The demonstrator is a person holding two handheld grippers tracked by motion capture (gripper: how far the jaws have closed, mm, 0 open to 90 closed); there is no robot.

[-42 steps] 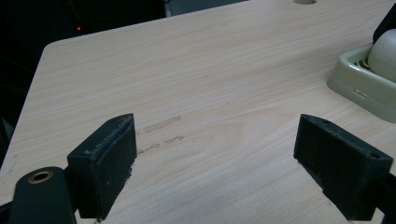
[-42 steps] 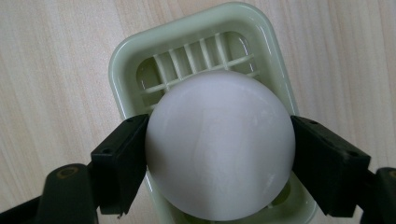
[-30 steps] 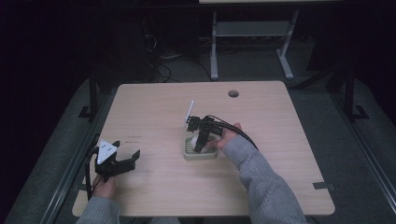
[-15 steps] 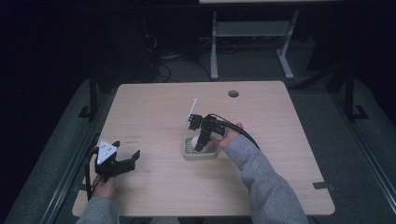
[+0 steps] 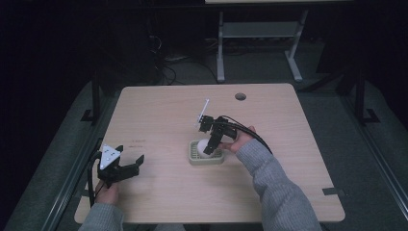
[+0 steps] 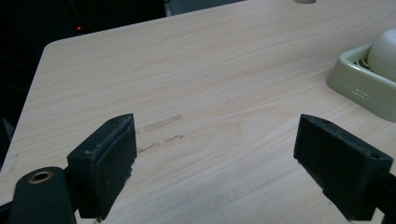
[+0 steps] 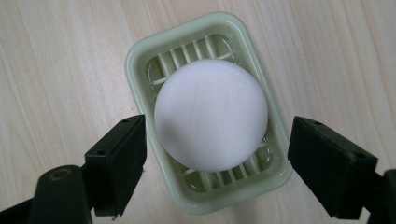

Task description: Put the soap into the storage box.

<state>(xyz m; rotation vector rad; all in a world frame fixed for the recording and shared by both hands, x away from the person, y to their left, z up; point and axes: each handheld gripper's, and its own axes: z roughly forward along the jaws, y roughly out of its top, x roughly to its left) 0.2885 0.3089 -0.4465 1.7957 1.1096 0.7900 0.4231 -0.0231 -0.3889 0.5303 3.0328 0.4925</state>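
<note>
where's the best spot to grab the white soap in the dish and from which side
Probably across the widest part of the round white soap, coming straight down from above. It lies domed in the slatted green soap dish, whose raised rim blocks a low sideways approach. The right gripper hangs over it with its jaws open and apart from it, one on either side. The curved surface may slip, so grip below the dome's crown.

Dim room, dark surroundings, evenly lit table (image 5: 308, 139), sharp close-ups, soft shadows

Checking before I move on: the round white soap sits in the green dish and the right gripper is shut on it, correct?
Not quite. The right gripper is open, its jaws apart on either side of the soap, as the right gripper view shows. The soap does sit in the green dish.
</note>
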